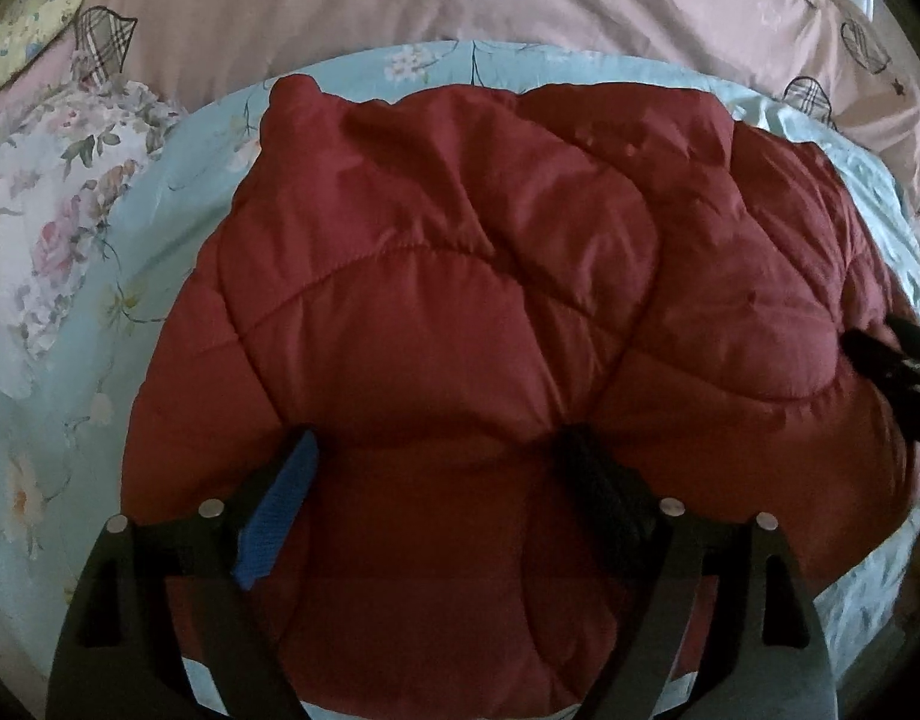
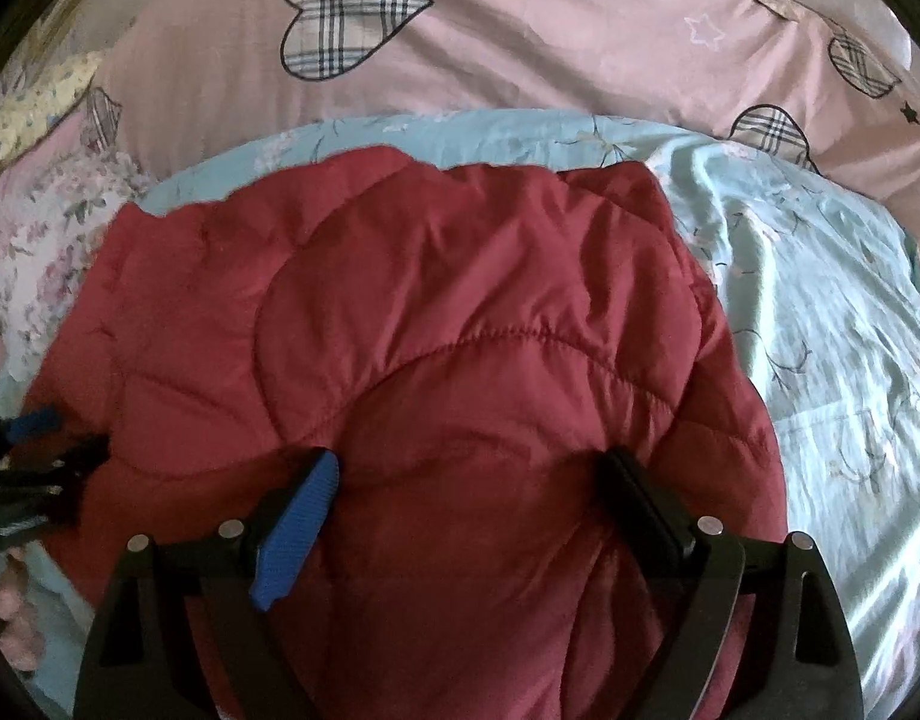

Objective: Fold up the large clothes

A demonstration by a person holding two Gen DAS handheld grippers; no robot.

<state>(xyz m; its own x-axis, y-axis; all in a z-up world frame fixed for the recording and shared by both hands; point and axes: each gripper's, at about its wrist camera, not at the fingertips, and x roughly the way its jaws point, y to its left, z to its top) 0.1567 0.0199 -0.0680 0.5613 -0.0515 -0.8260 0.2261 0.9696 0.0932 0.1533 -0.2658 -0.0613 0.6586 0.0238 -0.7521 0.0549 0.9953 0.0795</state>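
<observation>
Left wrist: left gripper [image 1: 438,450] wide open, over jacket [image 1: 460,252].

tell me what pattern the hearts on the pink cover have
Plaid, grey and dark lines on a pale ground; the hearts on the pink cover show best in the right wrist view.

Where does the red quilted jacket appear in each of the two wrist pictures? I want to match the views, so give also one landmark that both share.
Left wrist view: the red quilted jacket fills the centre, running to the right edge, on the light blue floral sheet.
Right wrist view: the jacket fills the centre and left, with bare sheet to its right.
Shared landmark: the pink cover with plaid hearts behind the jacket.
</observation>
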